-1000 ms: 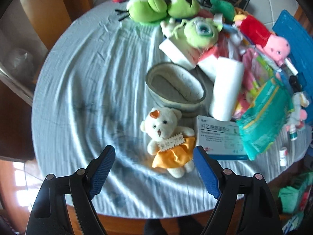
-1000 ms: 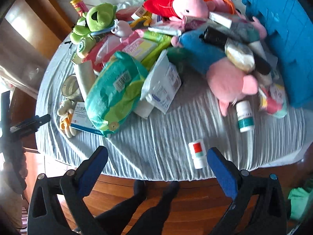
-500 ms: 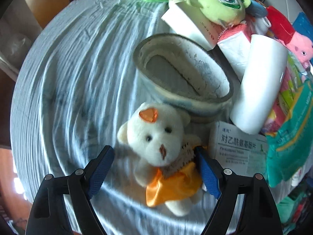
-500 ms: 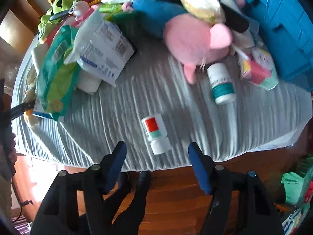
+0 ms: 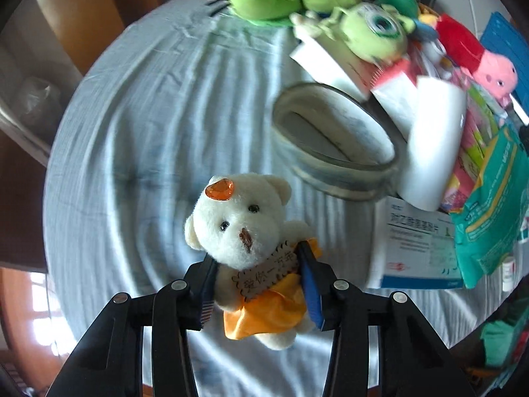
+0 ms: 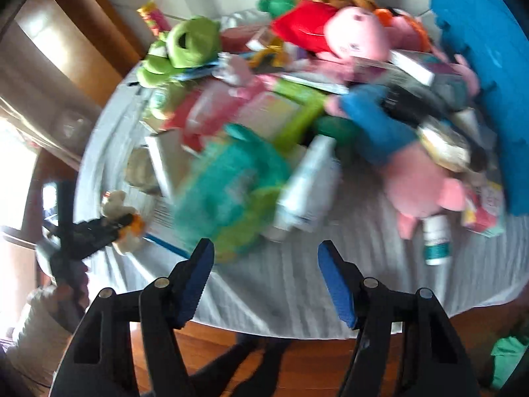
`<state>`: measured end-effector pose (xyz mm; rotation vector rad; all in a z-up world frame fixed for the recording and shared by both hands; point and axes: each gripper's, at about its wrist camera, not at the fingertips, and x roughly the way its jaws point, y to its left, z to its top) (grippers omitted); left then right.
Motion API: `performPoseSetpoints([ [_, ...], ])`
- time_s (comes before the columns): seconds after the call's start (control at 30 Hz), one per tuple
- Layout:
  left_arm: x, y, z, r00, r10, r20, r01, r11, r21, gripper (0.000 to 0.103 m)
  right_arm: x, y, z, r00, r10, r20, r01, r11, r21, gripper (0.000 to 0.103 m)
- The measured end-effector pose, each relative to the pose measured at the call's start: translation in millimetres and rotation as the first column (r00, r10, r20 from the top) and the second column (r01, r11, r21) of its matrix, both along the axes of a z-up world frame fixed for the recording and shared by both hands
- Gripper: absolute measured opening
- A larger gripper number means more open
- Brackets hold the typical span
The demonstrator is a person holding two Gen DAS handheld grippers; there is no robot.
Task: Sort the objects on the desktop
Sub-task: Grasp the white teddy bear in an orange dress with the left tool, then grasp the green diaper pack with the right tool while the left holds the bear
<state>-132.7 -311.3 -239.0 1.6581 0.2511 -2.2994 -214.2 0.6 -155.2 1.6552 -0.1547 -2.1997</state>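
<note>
Left wrist view: left gripper point(image 5: 258, 279) clamped on white teddy bear point(image 5: 246, 231) at its torso, blue pads pressed into both sides over the orange dress. Bear faces up, orange gem on its head, lower legs partly cut by the fingers. Brown tag on its chest has Chinese characters, blurred, not readable. Bear sits over the blue-grey tablecloth point(image 5: 148, 115), near the front edge; whether it touches the cloth cannot be told. Behind it an oval grey basket point(image 5: 334, 142), a white roll point(image 5: 433, 145) leaning at its right, a white-and-blue medicine box point(image 5: 413, 251) with Chinese print, partly under a teal pack point(image 5: 489, 211). Green one-eyed plush point(image 5: 373, 29) at the back.

Right wrist view: heavy motion blur. Right gripper point(image 6: 266, 278) open, nothing between the pads, held over the table edge. Pink pig plush point(image 6: 426, 188), white bottle with green label point(image 6: 438, 240), text unreadable. Bear point(image 6: 115, 205) small at far left, in the other gripper.
</note>
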Motion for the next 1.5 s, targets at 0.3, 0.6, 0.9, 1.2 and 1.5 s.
performPoseSetpoints([
  [0.3, 3.7, -21.9, 26.5, 0.995, -0.079, -0.067, 0.08, 0.997, 0.022, 0.043, -11.2, -51.6, -13.5, 0.979, -0.2, 0.048, 0.198, 0.979, 0.043, 0.065],
  [0.6, -41.5, -73.3, 24.1, 0.949, -0.301, -0.098, 0.307, 0.951, 0.048, 0.043, -6.2, -87.4, -24.2, 0.869, -0.494, 0.006, 0.492, 0.866, 0.085, 0.09],
  [0.9, -83.2, -76.3, 14.8, 0.91, -0.403, -0.101, 0.411, 0.909, 0.071, 0.044, -10.8, -107.5, -43.6, 0.777, -0.628, -0.048, 0.626, 0.763, 0.161, 0.09],
  [1.2, -88.9, -77.4, 10.5, 0.897, -0.434, -0.083, 0.44, 0.896, 0.065, 0.044, -9.0, -97.0, -70.8, 0.763, -0.645, -0.042, 0.645, 0.754, 0.127, 0.087],
  [1.5, -69.1, -71.1, 54.1, 0.87, -0.462, -0.17, 0.47, 0.883, 0.007, 0.044, 19.1, -109.6, -10.6, 0.823, -0.548, -0.151, 0.563, 0.822, 0.083, 0.076],
])
